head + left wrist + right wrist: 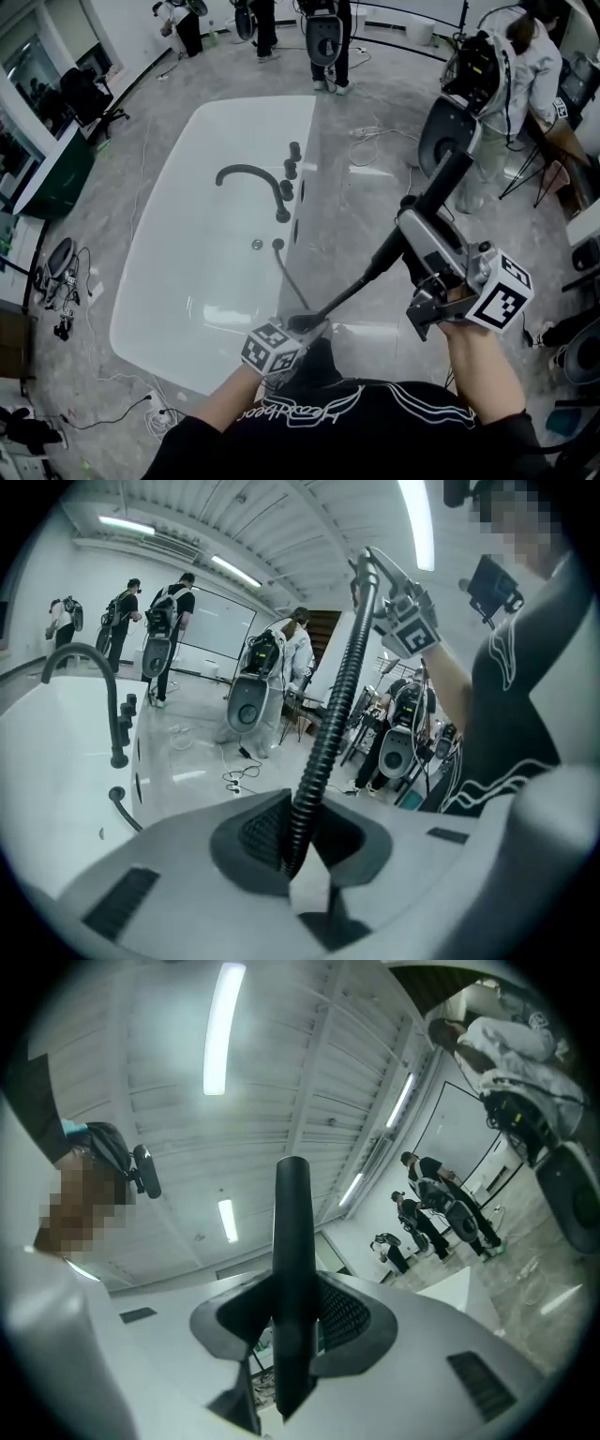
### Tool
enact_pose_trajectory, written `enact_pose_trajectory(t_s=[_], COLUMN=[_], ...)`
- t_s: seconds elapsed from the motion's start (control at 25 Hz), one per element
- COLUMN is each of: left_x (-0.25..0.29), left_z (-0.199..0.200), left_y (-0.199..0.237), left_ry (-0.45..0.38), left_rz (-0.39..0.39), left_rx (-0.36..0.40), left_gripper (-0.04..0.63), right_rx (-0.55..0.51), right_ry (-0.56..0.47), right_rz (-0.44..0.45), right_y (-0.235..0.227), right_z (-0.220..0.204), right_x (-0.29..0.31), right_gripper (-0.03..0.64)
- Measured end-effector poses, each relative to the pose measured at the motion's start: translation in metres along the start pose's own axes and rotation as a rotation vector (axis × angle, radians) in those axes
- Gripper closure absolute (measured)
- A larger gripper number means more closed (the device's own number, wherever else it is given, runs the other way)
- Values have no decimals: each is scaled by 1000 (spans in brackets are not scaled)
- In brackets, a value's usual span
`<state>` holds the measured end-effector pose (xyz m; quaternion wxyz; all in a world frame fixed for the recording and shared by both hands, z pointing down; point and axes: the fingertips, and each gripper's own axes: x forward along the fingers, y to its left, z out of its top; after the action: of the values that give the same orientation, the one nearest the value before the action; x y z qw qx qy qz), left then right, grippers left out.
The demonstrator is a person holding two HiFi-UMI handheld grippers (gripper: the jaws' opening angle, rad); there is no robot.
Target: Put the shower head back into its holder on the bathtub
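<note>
The white bathtub (169, 281) lies ahead on the left, with a black curved faucet (251, 176) and a row of black fittings (289, 171) on its right rim; which fitting is the holder I cannot tell. My right gripper (405, 225) is shut on the black shower head handle (441, 187), which points up and to the right above the floor. In the right gripper view the handle (292, 1260) stands between the pads of the right gripper (292, 1335). The ribbed black hose (352, 291) runs down to my left gripper (305, 325), which is shut on the hose (333, 724) at the left gripper (292, 841).
Several people with backpack rigs (328, 37) stand beyond the tub's far end. Another person (511, 84) works beside a stand at the right. Cables (370, 136) lie on the grey marble floor right of the tub, and more cables (141, 403) lie near its front corner.
</note>
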<state>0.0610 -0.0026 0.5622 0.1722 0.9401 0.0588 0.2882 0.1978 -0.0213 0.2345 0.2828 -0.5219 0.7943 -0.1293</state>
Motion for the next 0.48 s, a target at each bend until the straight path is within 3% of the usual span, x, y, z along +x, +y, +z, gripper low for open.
enact_pose_trajectory(t_s=[0.2,0.48], left_x=[-21,-44], left_z=[-3,-6], left_y=[21,44], left_ry=[23,77], left_rz=[43,111], left_rx=[5,-19], left_gripper=[577,581], right_rx=[-41,-10], right_ry=[104,233], right_rz=[-134,-207], right_y=[-46,-86], right_z=[-27,-82], right_x=[-25,-54], right_gripper=[481,483])
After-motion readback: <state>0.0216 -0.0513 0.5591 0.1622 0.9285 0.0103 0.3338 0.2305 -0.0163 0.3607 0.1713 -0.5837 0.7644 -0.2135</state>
